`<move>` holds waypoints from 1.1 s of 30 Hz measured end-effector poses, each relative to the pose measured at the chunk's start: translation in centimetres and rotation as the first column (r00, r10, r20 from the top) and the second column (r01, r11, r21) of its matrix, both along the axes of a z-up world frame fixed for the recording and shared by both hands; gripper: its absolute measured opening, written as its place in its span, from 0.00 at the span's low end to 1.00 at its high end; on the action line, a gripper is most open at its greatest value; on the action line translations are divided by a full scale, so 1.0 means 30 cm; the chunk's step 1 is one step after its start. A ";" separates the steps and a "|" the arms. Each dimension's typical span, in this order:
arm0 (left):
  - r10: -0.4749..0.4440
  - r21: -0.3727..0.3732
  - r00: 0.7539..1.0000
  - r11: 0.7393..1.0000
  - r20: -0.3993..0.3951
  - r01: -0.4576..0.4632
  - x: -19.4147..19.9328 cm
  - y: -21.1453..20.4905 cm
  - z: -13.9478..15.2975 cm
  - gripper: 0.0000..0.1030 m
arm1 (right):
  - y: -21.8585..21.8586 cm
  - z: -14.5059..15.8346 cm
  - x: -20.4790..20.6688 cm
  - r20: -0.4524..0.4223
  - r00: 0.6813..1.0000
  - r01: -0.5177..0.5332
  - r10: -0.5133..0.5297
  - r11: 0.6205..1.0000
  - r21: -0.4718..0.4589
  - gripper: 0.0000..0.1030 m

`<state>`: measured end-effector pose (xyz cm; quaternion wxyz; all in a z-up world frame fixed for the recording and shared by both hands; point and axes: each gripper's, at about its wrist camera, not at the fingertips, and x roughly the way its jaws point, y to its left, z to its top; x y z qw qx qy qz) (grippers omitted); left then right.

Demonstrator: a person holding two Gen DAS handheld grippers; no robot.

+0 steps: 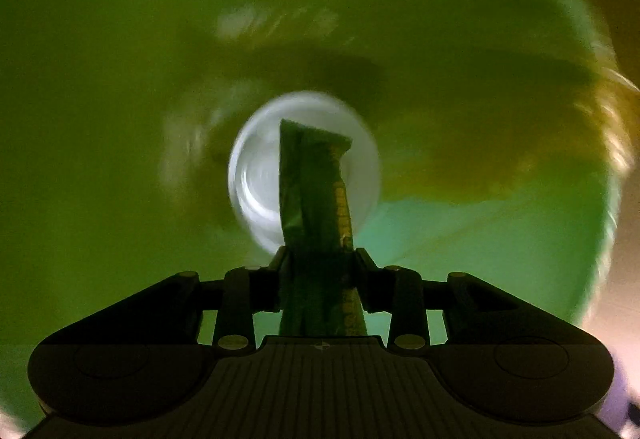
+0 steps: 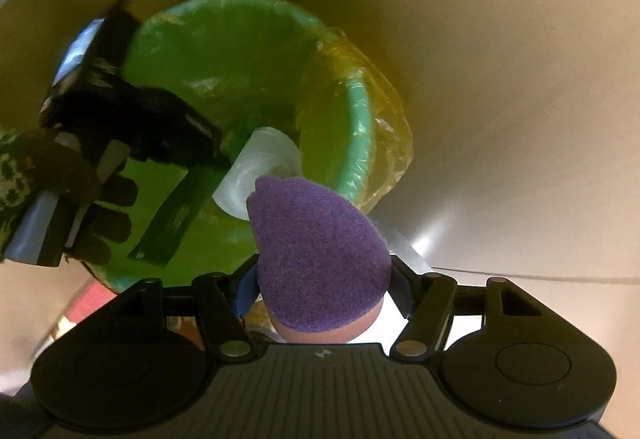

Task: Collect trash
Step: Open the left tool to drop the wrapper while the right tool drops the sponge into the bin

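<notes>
Left gripper point(image 1: 320, 255), blurred deep in the green bin point(image 2: 360, 107), has a green wrapper point(image 1: 316, 191) between its jaws, contact unclear; a white cup point(image 1: 256, 175) lies behind. Right gripper point(image 2: 324, 279), at six o'clock, clamps a purple sponge point(image 2: 320, 251) hiding its fingertips.

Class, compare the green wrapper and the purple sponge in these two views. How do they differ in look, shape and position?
1. The wrapper is dark green and glossy; the sponge is purple, fuzzy, with a pink underside.
2. The wrapper is long and narrow; the sponge is broad and rounded.
3. The wrapper hangs inside the bin; the sponge sits near its rim.

Each sits between a gripper's fingers.
</notes>
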<state>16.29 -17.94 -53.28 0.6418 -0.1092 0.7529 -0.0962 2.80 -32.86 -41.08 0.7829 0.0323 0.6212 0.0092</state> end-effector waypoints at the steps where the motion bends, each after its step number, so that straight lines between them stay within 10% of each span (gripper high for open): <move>1: 0.051 -0.024 0.998 0.998 -0.025 -0.051 0.005 0.009 -0.021 0.36 | 0.005 -0.008 0.012 -0.006 1.000 -0.009 0.009 1.000 -0.012 0.63; 6: 0.203 -0.150 0.977 0.966 -0.071 -0.212 -0.012 0.062 -0.033 0.39 | 0.015 -0.008 0.052 0.008 0.999 -0.044 0.045 0.998 -0.041 0.64; 9: 0.167 -0.024 0.986 0.986 -0.004 -0.167 -0.020 0.049 -0.030 0.37 | 0.022 -0.034 0.074 -0.013 0.998 -0.061 0.061 0.997 -0.057 0.64; 12: 0.208 -0.094 0.977 0.973 -0.054 -0.213 -0.014 0.028 -0.097 0.38 | 0.040 -0.049 0.092 -0.022 0.997 -0.076 0.075 0.995 -0.059 0.64; 18: 0.251 -0.084 0.955 0.967 0.159 -0.240 -0.018 0.003 -0.080 0.38 | 0.046 -0.045 0.094 -0.029 0.996 -0.090 0.087 0.993 -0.080 0.64; 25: 0.354 -0.291 0.900 0.915 0.253 -0.279 -0.118 0.125 0.149 0.38 | 0.079 -0.043 0.123 0.025 0.990 -0.136 0.139 0.986 -0.096 0.64; 33: 0.319 -0.278 0.875 0.934 0.364 -0.225 -0.237 0.271 0.437 0.38 | 0.186 -0.062 0.259 0.092 0.974 -0.203 0.206 0.978 -0.044 0.64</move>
